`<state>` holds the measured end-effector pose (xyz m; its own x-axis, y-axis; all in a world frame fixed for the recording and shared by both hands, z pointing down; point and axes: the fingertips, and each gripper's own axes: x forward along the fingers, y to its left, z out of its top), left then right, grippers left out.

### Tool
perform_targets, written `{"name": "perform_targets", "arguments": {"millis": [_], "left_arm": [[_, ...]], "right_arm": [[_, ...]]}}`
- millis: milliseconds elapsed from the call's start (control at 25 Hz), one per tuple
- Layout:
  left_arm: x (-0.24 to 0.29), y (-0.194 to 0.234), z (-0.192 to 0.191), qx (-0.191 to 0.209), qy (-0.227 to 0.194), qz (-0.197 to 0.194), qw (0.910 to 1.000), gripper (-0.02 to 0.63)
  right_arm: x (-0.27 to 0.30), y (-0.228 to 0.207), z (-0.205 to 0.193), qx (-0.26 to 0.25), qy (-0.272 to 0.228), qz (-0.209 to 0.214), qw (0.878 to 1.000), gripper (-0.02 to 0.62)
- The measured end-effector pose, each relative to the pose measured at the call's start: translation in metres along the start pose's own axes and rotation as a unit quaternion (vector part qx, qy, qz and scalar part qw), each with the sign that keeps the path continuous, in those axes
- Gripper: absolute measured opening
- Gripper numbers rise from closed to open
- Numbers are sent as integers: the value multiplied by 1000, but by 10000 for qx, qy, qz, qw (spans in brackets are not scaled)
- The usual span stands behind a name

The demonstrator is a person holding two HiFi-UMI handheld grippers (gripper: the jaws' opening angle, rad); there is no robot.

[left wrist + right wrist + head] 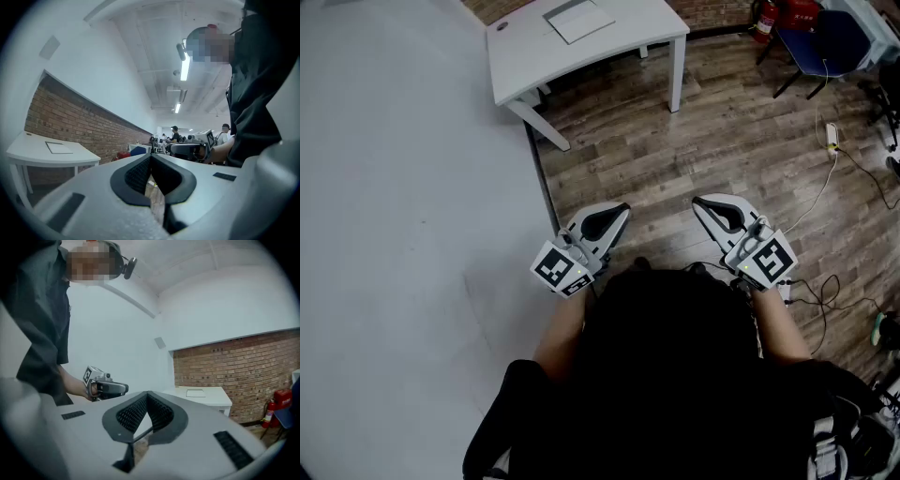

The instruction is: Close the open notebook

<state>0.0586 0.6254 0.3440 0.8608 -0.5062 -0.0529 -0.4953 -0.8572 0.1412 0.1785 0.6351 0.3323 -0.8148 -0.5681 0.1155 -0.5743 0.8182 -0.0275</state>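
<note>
Head view, steeply down: left claw [619, 214] and right claw [705, 206] out in front of a dark-clad torso [675, 356], apart from each other, above wooden floor [675, 150]. Left gripper view and right gripper view: each claw pinched together at the tips, nothing between the ribbed pads. Far ahead, white desk [652, 23] beside the pale wall [394, 187], bearing the notebook [578, 19], flat and pale near the middle of the top; open or closed, impossible to tell at this range. Well apart from either claw. To the right of the desk, red fire extinguisher [766, 19] and blue chair [825, 42]. Brick wall [234, 366] behind the desk in right gripper view.
</note>
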Motion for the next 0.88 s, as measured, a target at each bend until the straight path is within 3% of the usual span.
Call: {"name": "perform_targets", "arguments": {"millis": [400, 560, 680, 880], "left_arm": [[2, 20, 5, -57, -28, -358, 9993, 17], [-6, 26, -1, -123, 17, -460, 9989, 17], [-18, 36, -4, -174, -5, -431, 9989, 17], [-43, 59, -13, -381, -53, -253, 9989, 17]], "right_arm": [[23, 3, 2, -35, 52, -43, 10000, 6], [27, 8, 11, -22, -270, -143, 9995, 8], [32, 17, 17, 52, -547, -101, 9984, 8], [46, 25, 9, 216, -352, -96, 9991, 6]]}}
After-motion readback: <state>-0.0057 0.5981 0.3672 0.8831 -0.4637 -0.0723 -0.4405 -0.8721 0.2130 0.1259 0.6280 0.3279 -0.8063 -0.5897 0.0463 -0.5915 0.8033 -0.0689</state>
